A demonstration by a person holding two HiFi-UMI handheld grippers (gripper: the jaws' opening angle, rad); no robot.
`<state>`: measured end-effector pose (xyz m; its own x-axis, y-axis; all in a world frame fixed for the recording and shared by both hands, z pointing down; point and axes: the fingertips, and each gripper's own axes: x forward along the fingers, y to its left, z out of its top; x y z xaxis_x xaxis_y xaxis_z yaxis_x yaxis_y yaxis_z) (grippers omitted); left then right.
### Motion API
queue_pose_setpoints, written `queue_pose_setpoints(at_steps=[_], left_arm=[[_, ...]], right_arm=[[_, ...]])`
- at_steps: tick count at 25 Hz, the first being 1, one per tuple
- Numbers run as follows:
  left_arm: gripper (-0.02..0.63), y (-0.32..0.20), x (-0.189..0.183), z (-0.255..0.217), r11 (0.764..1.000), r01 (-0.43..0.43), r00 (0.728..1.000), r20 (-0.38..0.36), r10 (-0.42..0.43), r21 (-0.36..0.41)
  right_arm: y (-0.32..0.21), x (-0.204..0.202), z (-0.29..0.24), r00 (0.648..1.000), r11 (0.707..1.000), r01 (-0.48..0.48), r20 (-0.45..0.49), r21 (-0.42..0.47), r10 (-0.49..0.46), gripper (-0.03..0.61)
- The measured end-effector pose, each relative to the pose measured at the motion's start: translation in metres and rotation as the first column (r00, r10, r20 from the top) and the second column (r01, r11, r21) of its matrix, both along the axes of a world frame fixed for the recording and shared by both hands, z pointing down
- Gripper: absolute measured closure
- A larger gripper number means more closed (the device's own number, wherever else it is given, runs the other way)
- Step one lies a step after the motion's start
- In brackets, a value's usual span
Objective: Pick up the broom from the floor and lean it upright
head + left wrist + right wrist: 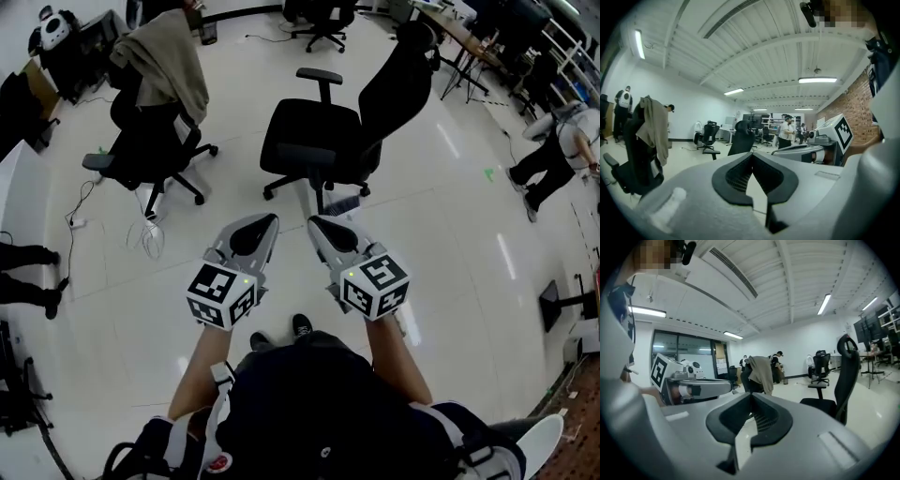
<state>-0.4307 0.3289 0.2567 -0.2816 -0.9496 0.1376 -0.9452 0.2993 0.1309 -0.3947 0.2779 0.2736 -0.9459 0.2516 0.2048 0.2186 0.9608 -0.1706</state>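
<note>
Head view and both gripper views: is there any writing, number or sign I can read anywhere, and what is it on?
No readable words or numbers in any view.
On the left gripper, marker cube: black-and-white squares, a pattern, not letters.
On the right gripper, marker cube: the same kind of pattern.
On the person's strap, red round patch: too small to read.
</note>
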Motion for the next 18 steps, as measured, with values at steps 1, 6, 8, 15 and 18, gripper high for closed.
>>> queue_pose_setpoints(at_steps=[1, 6, 8, 15, 18], left_arm=[[0.615, -0.014, 0.007, 0.003, 0.999, -0.036, 0.999, -0.001, 0.036, -0.005], [0.615, -0.084, 0.053, 0.020, 0.966, -0.259, 0.966, -0.022, 0.258, -0.017], [0.615, -0.107, 0.075, 0.027, 0.939, -0.344, 0.939, -0.037, 0.343, -0.021], [0.615, -0.158, 0.140, 0.045, 0.837, -0.547, 0.835, -0.074, 0.545, -0.014], [0.615, -0.170, 0.168, 0.053, 0.787, -0.616, 0.785, -0.093, 0.612, -0.026]], right_arm=[[-0.013, 0.010, 0.003, 0.999, 0.999, -0.036, -0.009, 0.001, 0.036, 0.572], [-0.078, 0.069, 0.017, 0.964, 0.965, -0.262, -0.055, 0.014, 0.262, 0.572], [-0.098, 0.097, 0.023, 0.934, 0.937, -0.348, -0.075, 0.020, 0.349, 0.572], [-0.138, 0.179, 0.035, 0.817, 0.829, -0.556, -0.141, 0.061, 0.559, 0.572], [-0.151, 0.215, 0.038, 0.749, 0.761, -0.646, -0.146, 0.052, 0.646, 0.572]])
